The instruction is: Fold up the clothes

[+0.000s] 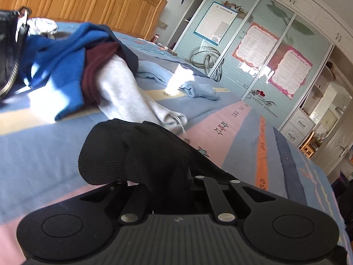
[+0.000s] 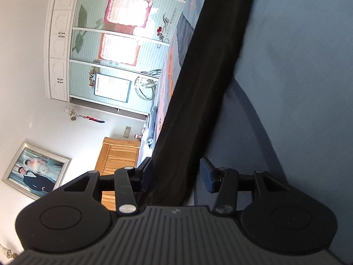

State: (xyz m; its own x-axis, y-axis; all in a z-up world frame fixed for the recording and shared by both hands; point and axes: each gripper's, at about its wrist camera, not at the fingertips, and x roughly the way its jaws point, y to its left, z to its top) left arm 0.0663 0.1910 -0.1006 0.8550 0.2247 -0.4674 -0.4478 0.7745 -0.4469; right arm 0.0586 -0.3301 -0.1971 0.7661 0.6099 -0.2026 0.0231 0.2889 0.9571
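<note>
The left gripper (image 1: 161,176) is clenched tight on a black knit cloth (image 1: 132,152). The cloth is bunched up over the fingers, so the fingers are hidden in the left wrist view. The cloth is held just above the bed sheet (image 1: 44,159), which has blue, pink and orange stripes with little stars.

Farther back on the bed a pile of clothes is seen. A bright blue top (image 1: 59,66) is on the left of the pile. A dark red piece (image 1: 97,75) is tucked beside it, and a light grey piece (image 1: 128,95) is stretched out toward the gripper. A small pale blue piece (image 1: 198,90) is lying apart on the sheet. A wooden headboard (image 1: 88,2) is seen behind the pile, and wardrobe doors (image 1: 264,50) with posters are on the right.

In the right wrist view, the same black cloth is seen as a long dark strip running up between the fingers of the right gripper (image 2: 176,174). The jaws are held partly apart. The left finger is right against the strip, and a gap is seen beside the right finger pad (image 2: 209,174). Whether the strip is really pinched cannot be told.
</note>
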